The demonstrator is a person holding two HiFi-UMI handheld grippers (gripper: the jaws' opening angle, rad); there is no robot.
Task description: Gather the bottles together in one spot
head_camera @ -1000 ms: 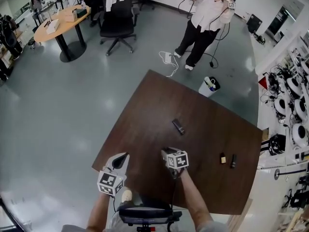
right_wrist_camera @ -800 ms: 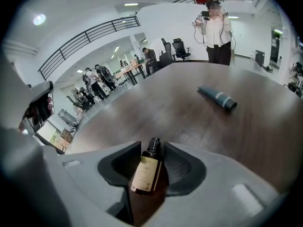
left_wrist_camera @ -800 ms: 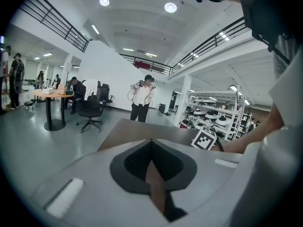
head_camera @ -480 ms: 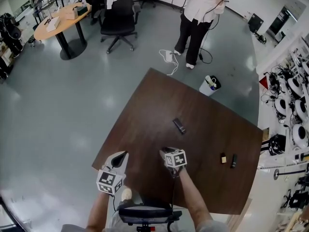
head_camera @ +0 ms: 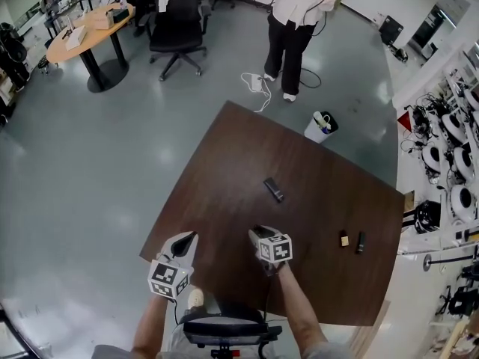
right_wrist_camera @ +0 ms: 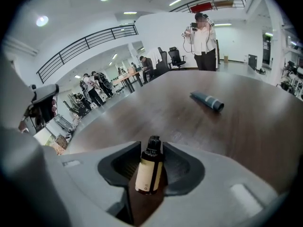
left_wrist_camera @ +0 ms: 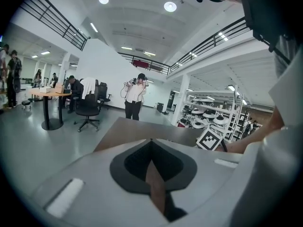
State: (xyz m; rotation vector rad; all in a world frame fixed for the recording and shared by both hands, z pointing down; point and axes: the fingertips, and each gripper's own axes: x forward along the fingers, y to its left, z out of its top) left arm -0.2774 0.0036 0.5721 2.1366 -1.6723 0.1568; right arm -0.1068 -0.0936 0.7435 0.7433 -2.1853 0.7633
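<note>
My right gripper (head_camera: 258, 235) is clamped on a small bottle with a cream label and black cap (right_wrist_camera: 148, 174). The bottle sits upright between the pads at the near part of the dark brown wooden table (head_camera: 224, 170), though I cannot tell whether its base is lifted off the surface. My left gripper (left_wrist_camera: 151, 142) has its pads together on nothing, by the near left edge. The grip worries me most: the pads bear on a smooth round body, so I judge that a quick swing or a hard set-down could let the bottle twist or slip out. A drop this near the edge could send it rolling to the floor. The other bottles are well apart from mine. A dark grey tube-shaped bottle (head_camera: 274, 190) lies on its side near the table's middle. A small amber bottle (head_camera: 344, 238) and a slim dark bottle (head_camera: 360, 242) sit just beside each other near the right edge. Bringing mine to that pair, a careless approach could knock one off, and the lying tube may roll if nudged. I see nothing on the table between them to block the way. Beyond it a person in a white top (head_camera: 293, 13) stands on the grey floor, with a white bin (head_camera: 320, 128) just off the far corner and a black office chair (head_camera: 177, 28) farther off.
</note>
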